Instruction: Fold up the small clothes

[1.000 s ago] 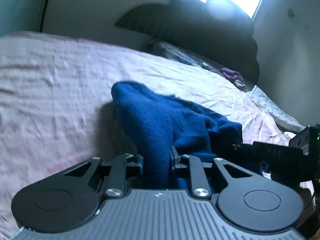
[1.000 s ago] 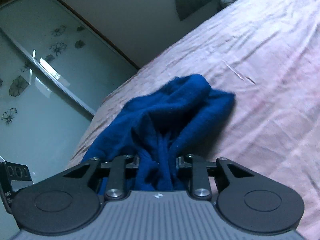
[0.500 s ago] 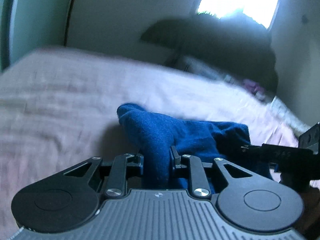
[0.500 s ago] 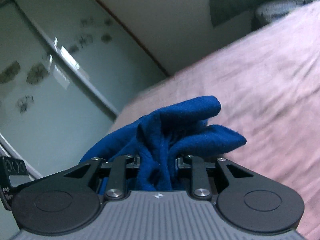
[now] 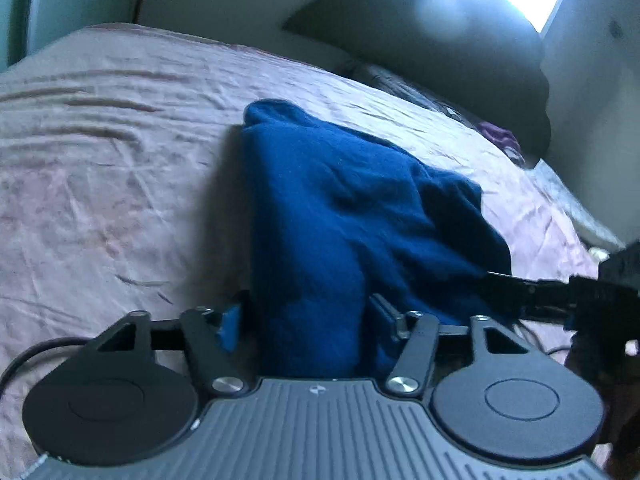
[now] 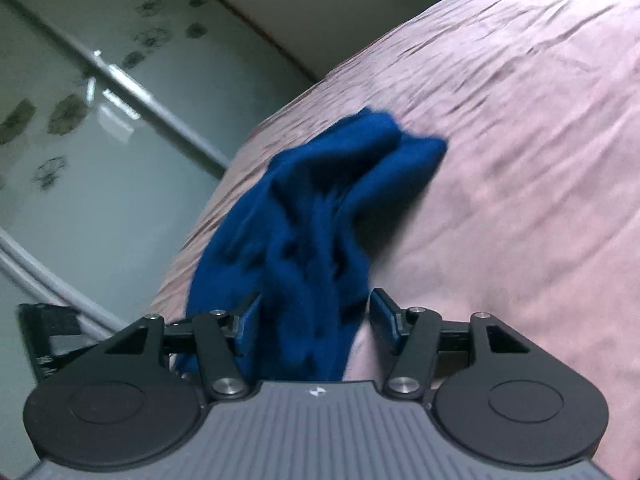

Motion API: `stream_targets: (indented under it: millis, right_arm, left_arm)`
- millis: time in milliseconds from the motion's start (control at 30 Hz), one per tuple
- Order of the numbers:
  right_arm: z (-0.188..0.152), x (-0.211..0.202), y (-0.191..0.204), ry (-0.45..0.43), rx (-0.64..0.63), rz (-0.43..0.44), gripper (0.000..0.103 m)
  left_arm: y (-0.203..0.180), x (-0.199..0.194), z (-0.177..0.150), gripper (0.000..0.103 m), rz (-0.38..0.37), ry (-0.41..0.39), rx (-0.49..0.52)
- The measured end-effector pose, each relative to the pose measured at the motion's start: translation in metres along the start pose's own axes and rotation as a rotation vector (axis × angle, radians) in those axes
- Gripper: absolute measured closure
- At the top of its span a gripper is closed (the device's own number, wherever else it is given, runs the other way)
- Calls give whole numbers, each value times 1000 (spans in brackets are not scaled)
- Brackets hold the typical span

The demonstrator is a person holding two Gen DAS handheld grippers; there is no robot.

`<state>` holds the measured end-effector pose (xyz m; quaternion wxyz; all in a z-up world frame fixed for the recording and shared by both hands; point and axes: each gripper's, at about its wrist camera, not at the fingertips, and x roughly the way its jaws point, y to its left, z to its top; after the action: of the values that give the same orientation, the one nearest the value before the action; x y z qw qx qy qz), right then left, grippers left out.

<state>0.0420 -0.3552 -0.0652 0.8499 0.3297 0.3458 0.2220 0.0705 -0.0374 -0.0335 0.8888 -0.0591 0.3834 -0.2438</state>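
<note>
Both jaws are standing wide: left gripper [image 5: 308, 312] and right gripper [image 6: 314, 316] are straddling the blue garment [image 5: 344, 208] lying on the bed [image 5: 100, 184]; best backing straight out without snagging cloth.

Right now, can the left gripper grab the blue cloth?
Probably yes. The blue cloth already lies between the open fingers of the left gripper, on the pink bedsheet, with nothing in between.
</note>
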Motion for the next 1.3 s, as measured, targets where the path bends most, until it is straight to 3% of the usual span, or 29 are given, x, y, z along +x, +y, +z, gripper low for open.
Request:
stream_targets:
  millis: [33, 67, 100, 200, 300, 433, 533, 600, 667, 700, 767, 867, 967, 1033, 1133, 1200, 1300]
  right_arm:
    - [-3, 0, 6, 2, -19, -10, 47]
    - [-4, 2, 11, 11, -34, -18, 61]
    - [-5, 5, 14, 28, -42, -20, 82]
    - [-5, 3, 20, 9, -49, -31, 87]
    - [-7, -9, 24, -24, -46, -5, 88]
    - [-15, -8, 19, 25, -64, -106, 87]
    - [-23, -17, 32, -4, -97, -162, 83]
    - [-30, -28, 56, -89, -202, -271, 83]
    - [-38, -33, 78, -162, -299, -341, 83]
    - [-43, -33, 87, -180, -336, -350, 83]
    - [-49, -22, 98, -165, -383, -326, 83]
    - [-57, 2, 92, -69, -371, -290, 83]
    - [-63, 17, 82, -43, -348, -361, 83]
    - [-66, 12, 84, -67, -320, -362, 82]
    - [-68, 7, 93, -87, -340, -365, 62]
    - [-73, 9, 95, -92, -354, -379, 40]
    - [-82, 10, 96, -99, -358, -419, 40]
  left_arm:
    - [-3, 0, 0, 65, 0, 6, 28]
    - [-4, 0, 1, 75, -12, 17, 33]
    - [-4, -2, 3, 82, -12, 19, 14]
    - [0, -10, 11, 90, -28, 23, -45]
    - [1, -23, 11, 91, -40, 7, -53]
    - [5, -12, 2, 89, 0, 49, -56]
    - [0, -20, -3, 70, 37, 16, -41]
    - [-9, -31, -7, 42, 88, -37, 1]
    - [-19, -39, -14, 22, 144, -80, 36]
    - [-23, -42, -18, 19, 167, -91, 49]
    - [-33, -44, -27, 19, 205, -86, 83]
    - [-42, -39, -38, 19, 247, -71, 125]
    - [-49, -36, -52, 18, 300, -64, 171]
    - [-48, -35, -57, 16, 318, -62, 178]
    - [-47, -35, -60, 12, 339, -69, 169]
    - [-46, -35, -60, 12, 343, -68, 150]
    - [-46, -37, -61, 10, 346, -67, 129]
